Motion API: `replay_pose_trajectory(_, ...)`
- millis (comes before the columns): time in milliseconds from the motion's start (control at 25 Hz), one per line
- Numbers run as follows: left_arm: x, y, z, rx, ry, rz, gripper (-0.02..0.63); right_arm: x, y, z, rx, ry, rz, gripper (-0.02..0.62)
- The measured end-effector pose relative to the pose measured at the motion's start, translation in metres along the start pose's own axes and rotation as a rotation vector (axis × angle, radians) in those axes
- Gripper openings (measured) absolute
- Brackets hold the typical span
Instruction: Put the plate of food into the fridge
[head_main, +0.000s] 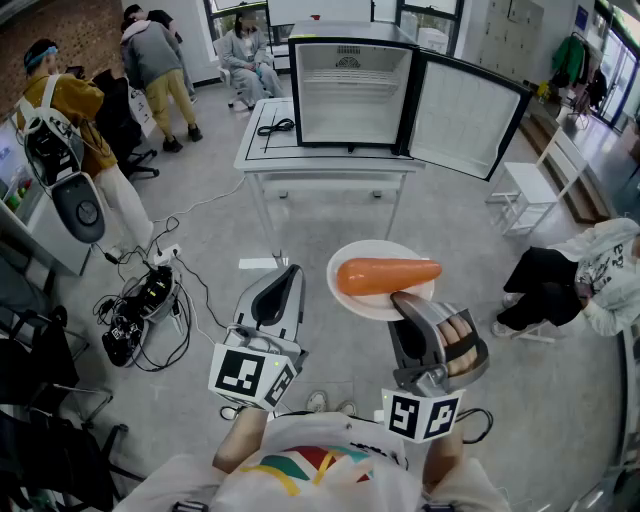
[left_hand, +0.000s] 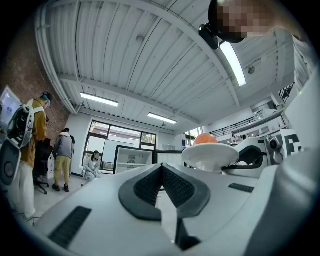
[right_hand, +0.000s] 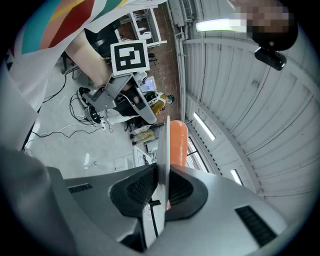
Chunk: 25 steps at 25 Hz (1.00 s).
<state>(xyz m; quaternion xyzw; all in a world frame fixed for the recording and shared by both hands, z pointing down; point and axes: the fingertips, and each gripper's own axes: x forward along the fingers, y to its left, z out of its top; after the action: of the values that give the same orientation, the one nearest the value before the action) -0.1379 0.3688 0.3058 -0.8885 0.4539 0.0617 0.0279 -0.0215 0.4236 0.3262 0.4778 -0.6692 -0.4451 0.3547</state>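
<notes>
A white plate with an orange carrot on it hangs level over the floor, in front of the table. My right gripper is shut on the plate's near rim. In the right gripper view the plate stands edge-on between the pads, with the carrot behind it. My left gripper is held beside the plate, to its left, shut and empty. Its pads meet in the left gripper view. The small fridge stands on a white table, and its door is swung open to the right.
Cables and gear lie on the floor at the left. People stand at the back left. Another person sits at the right. A white stool stands right of the table.
</notes>
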Motion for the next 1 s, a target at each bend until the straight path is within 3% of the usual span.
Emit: replay_pose_trajectory(1000,0.012,-0.023,-0.009,0.008,0.014,0.024,0.005,-0.011,-0.001,-0.025,-0.003,-0.044,0.028,0.037)
